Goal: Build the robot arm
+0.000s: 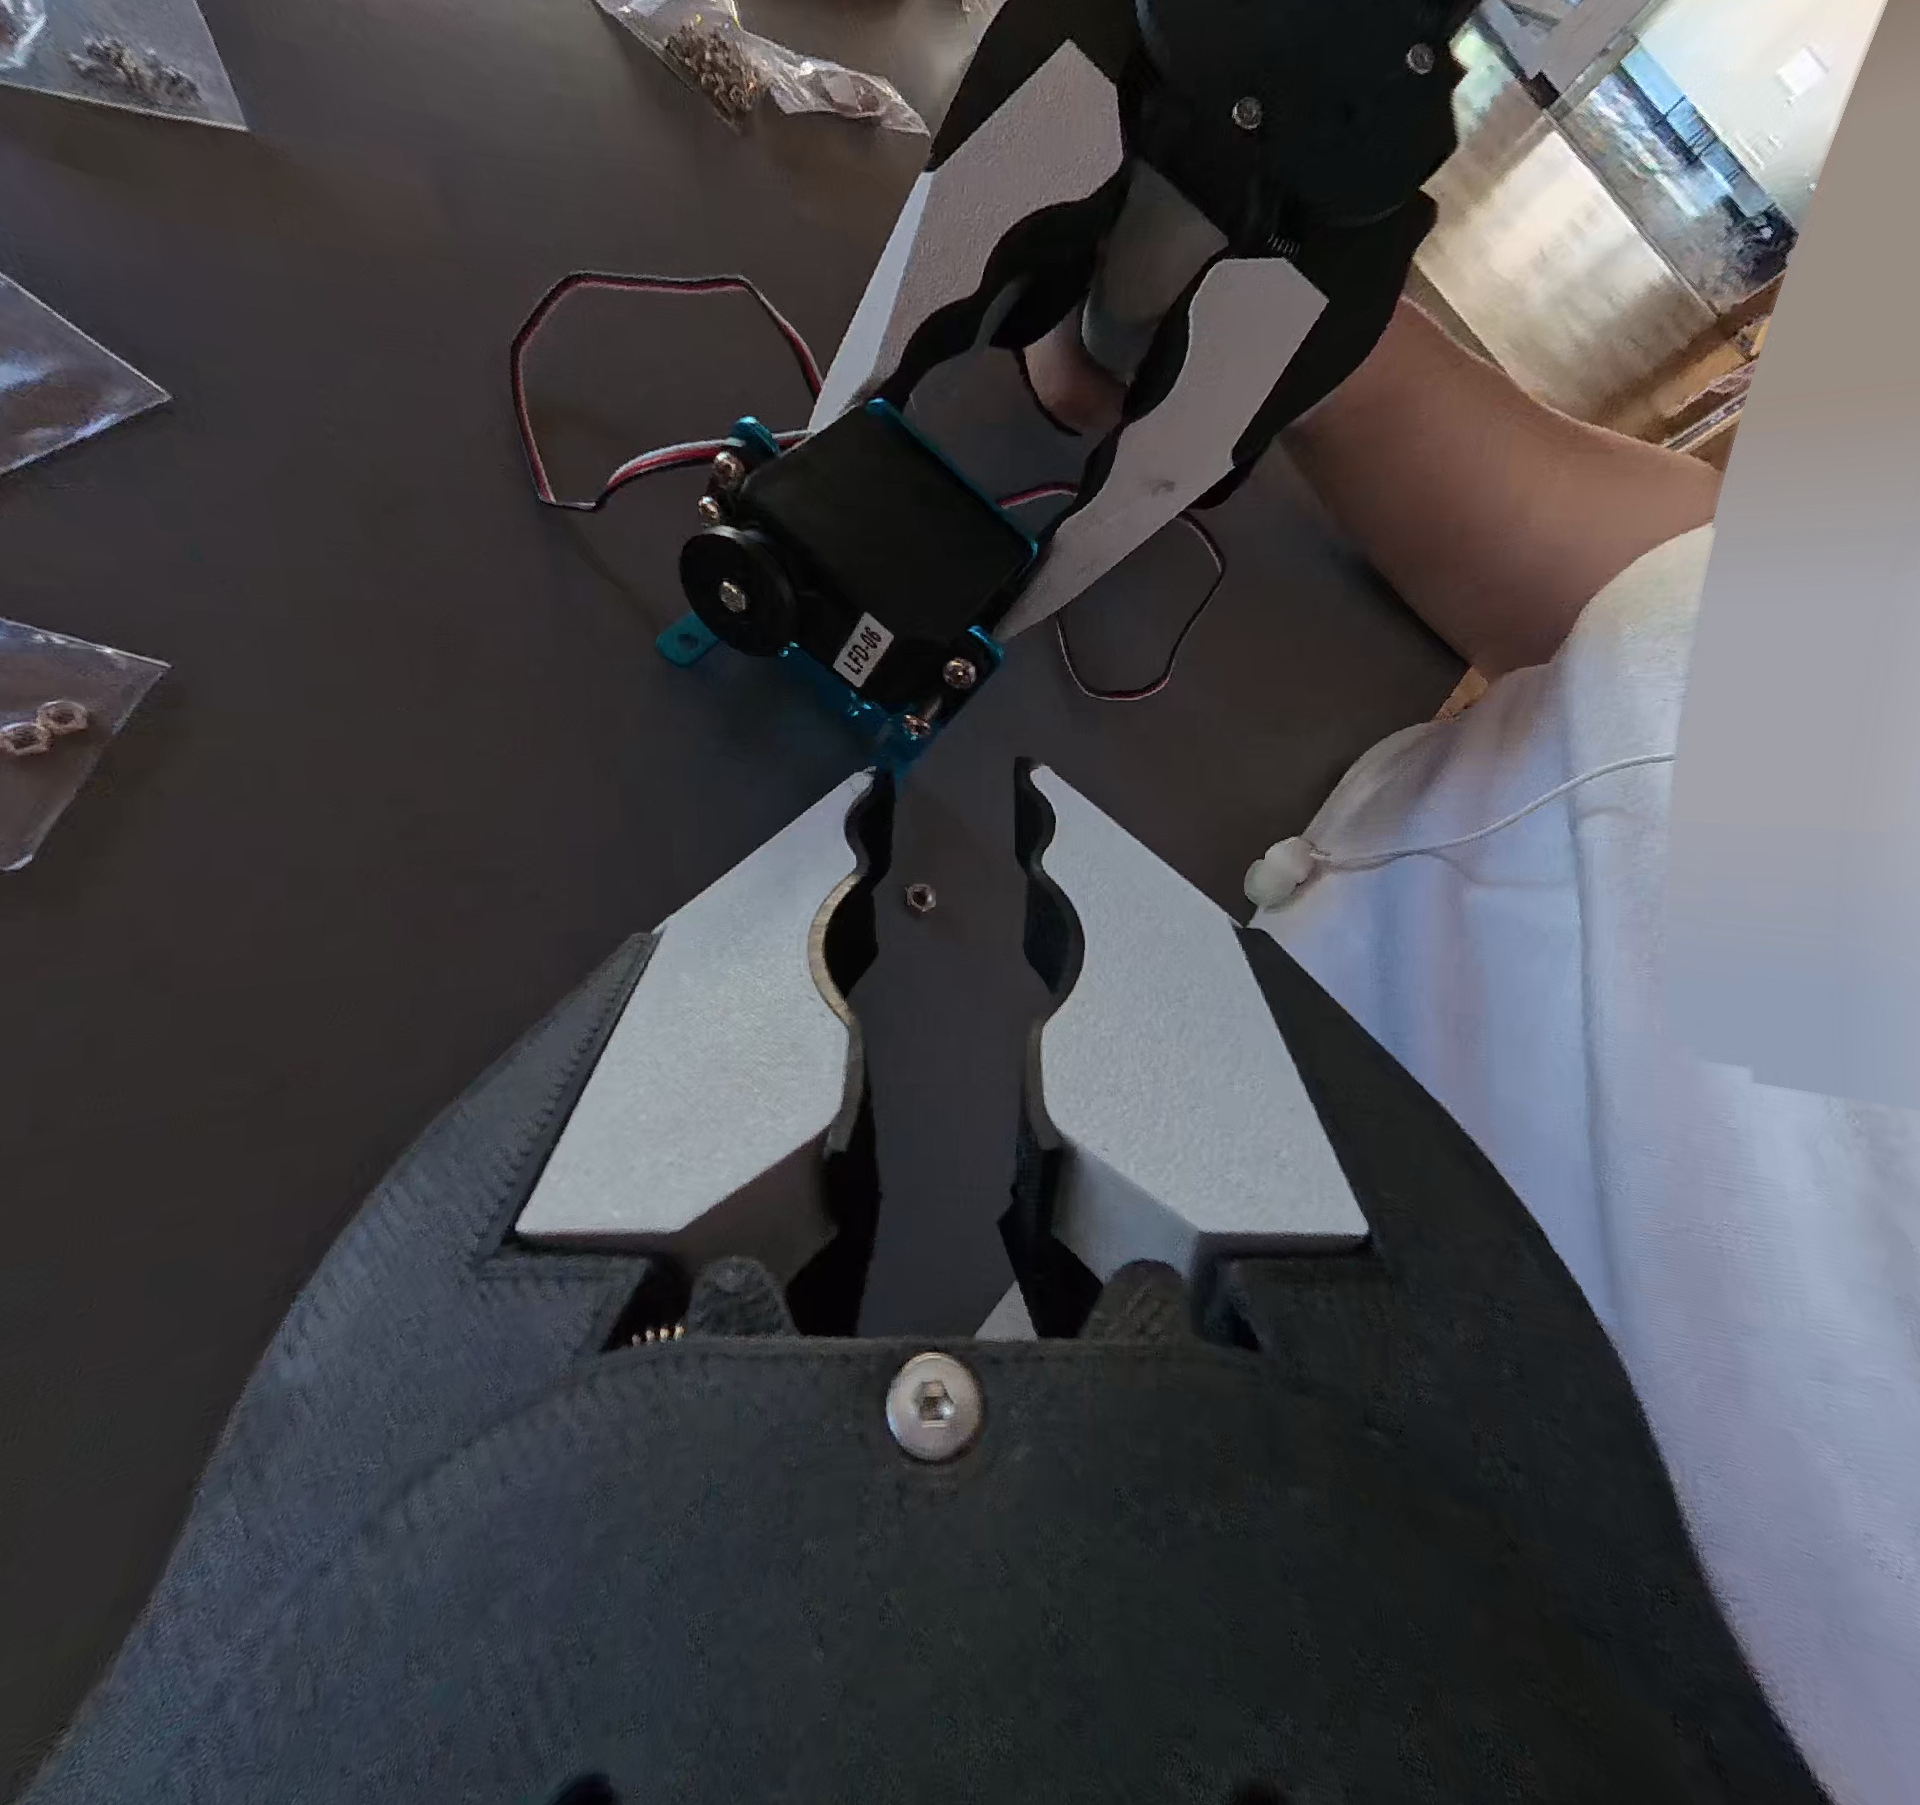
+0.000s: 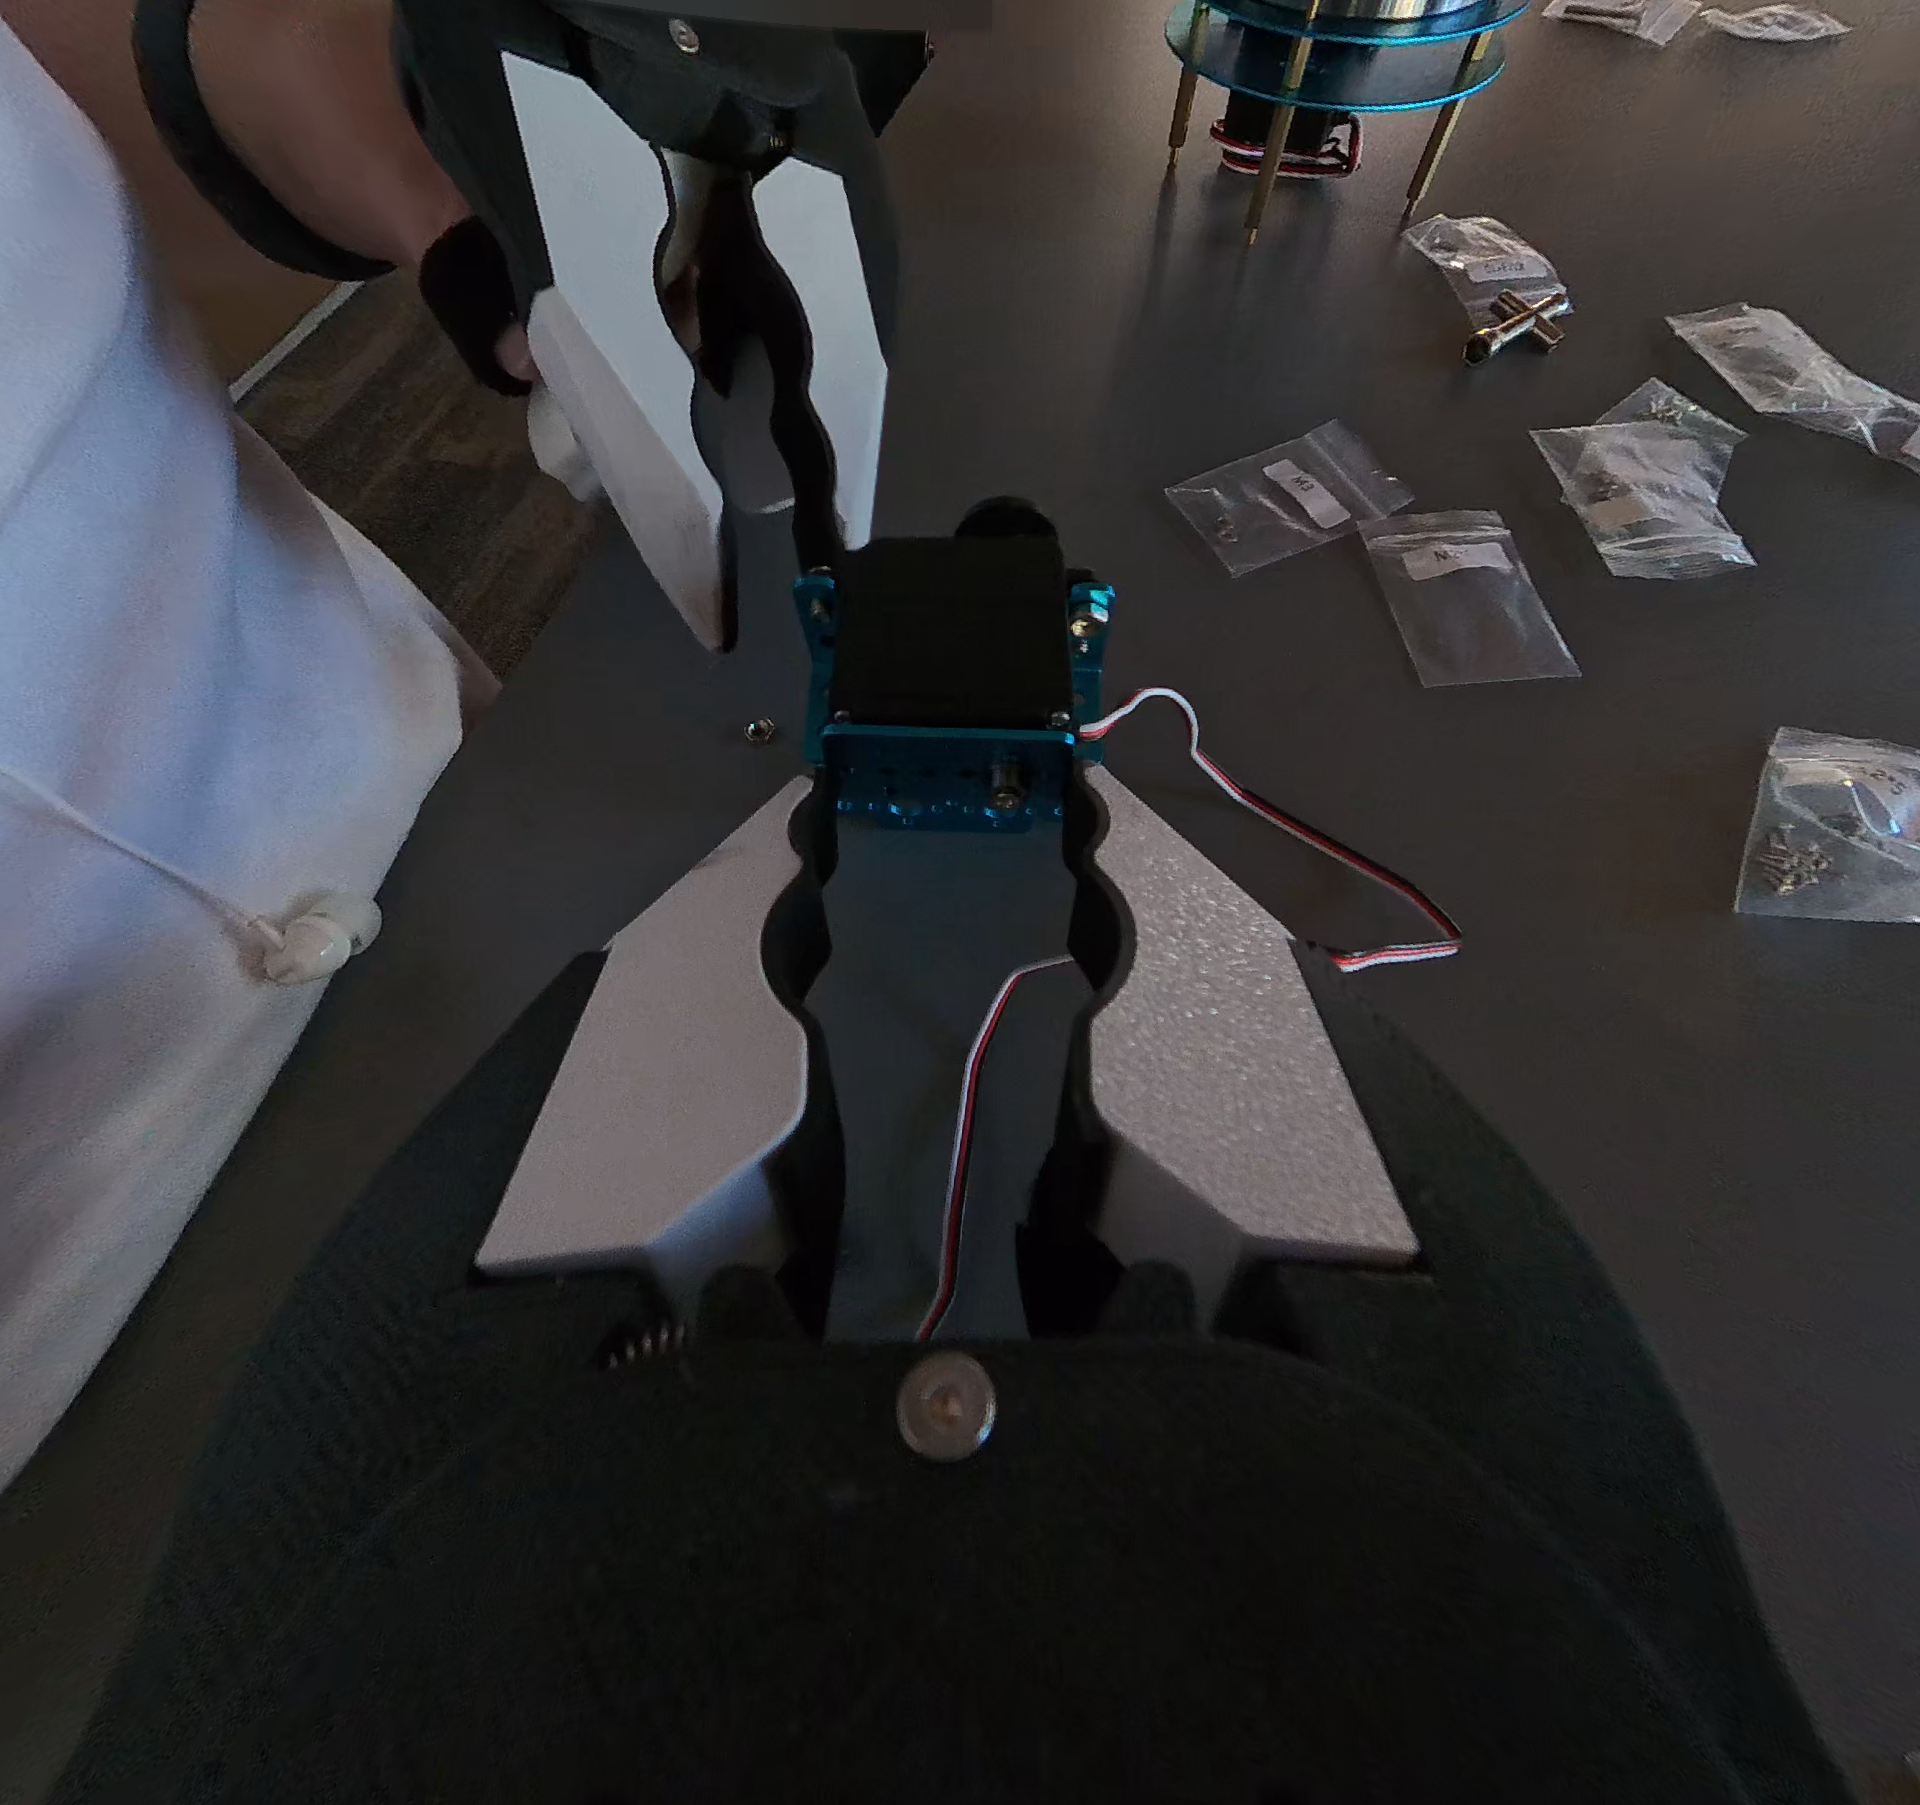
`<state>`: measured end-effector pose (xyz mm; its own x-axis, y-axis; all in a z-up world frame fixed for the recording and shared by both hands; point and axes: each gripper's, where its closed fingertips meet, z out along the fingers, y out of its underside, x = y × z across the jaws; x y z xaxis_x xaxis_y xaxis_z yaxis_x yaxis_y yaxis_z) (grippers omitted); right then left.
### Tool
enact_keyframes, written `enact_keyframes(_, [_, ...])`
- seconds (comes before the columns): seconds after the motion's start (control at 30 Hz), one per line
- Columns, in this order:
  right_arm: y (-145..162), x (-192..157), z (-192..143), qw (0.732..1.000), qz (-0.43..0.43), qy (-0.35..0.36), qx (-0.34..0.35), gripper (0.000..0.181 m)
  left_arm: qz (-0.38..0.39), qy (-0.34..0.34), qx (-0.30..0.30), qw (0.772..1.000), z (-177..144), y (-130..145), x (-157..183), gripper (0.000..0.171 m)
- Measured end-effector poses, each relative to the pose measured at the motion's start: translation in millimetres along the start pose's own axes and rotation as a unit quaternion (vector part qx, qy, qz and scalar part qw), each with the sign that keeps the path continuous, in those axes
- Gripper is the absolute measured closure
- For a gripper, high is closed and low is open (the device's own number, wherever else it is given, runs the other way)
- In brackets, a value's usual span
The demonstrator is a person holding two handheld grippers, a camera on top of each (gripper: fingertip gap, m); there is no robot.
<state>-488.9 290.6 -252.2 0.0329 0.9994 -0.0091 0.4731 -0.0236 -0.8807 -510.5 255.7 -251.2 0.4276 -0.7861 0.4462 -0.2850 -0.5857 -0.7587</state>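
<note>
Right now the right gripper [image 2: 948, 799] is clamping the blue bracket of the black servo [image 2: 951, 643] at twelve o'clock on the dark table [image 2: 1351, 1184]. Meanwhile the left gripper [image 1: 948, 779] is hovering partly open, gripping nothing, over a small nut [image 1: 918, 895], its tips just beside the servo's bracket.

Dark grey matte counter [image 2: 1351, 820] spread under me, brown wood-look floor [image 2: 416, 446] past its near edge, bright glass partitions [image 1: 1621, 124] and pale walls beyond, daylight glaring across a shiny floor [image 1: 1538, 238]
</note>
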Motion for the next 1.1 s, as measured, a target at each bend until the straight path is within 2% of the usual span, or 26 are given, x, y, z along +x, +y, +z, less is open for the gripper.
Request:
enact_keyframes(0.3, [-0.2,-0.6,0.7,1.0,-0.002,0.001,-0.003,0.136,0.017,0.0,0.012,1.0,0.9,-5.1,7.1,0.149])
enact_keyframes(0.53, [-0.7,-1.8,1.9,1.0,-0.005,0.001,-0.004,0.136,0.036,-0.034,-0.007,0.999,1.3,-2.0,1.4,0.15])
enact_keyframes(1.1, [1.0,-0.4,2.0,1.0,-0.004,0.003,-0.009,0.136,0.062,-0.069,-0.003,0.996,-1.1,-8.2,4.9,0.145])
